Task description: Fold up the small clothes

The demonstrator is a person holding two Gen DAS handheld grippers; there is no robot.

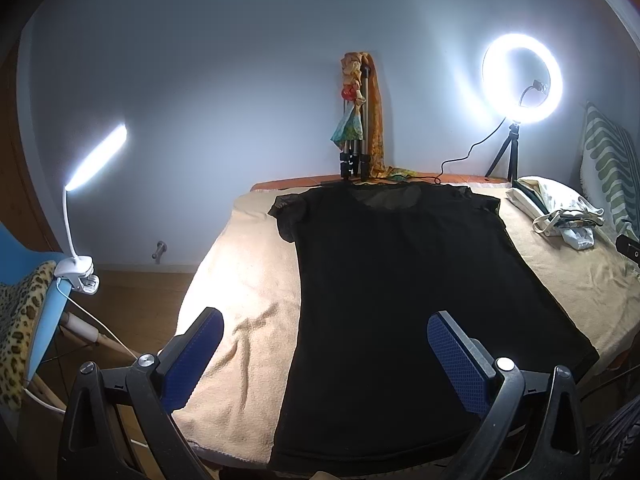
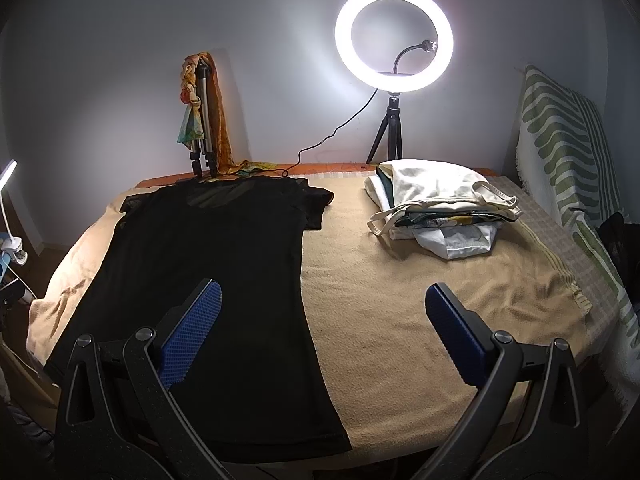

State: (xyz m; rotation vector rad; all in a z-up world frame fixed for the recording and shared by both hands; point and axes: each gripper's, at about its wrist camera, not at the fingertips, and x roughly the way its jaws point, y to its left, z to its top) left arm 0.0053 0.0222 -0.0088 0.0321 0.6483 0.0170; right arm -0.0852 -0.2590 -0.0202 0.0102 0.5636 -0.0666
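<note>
A black short-sleeved T-shirt (image 1: 400, 300) lies flat on a beige blanket (image 1: 244, 272), neck towards the far wall and hem at the near edge. It also shows in the right wrist view (image 2: 208, 280) on the left half of the blanket (image 2: 420, 300). My left gripper (image 1: 324, 320) is open and empty, hovering above the shirt's lower left part. My right gripper (image 2: 322, 296) is open and empty, above the shirt's right edge near the hem.
A pile of light folded clothes (image 2: 440, 204) lies at the back right of the blanket. A lit ring light on a small tripod (image 2: 394, 40) and a folded tripod with a scarf (image 2: 204, 120) stand by the wall. A clip lamp (image 1: 80, 256) is on the left. A striped cushion (image 2: 568, 152) leans at the right.
</note>
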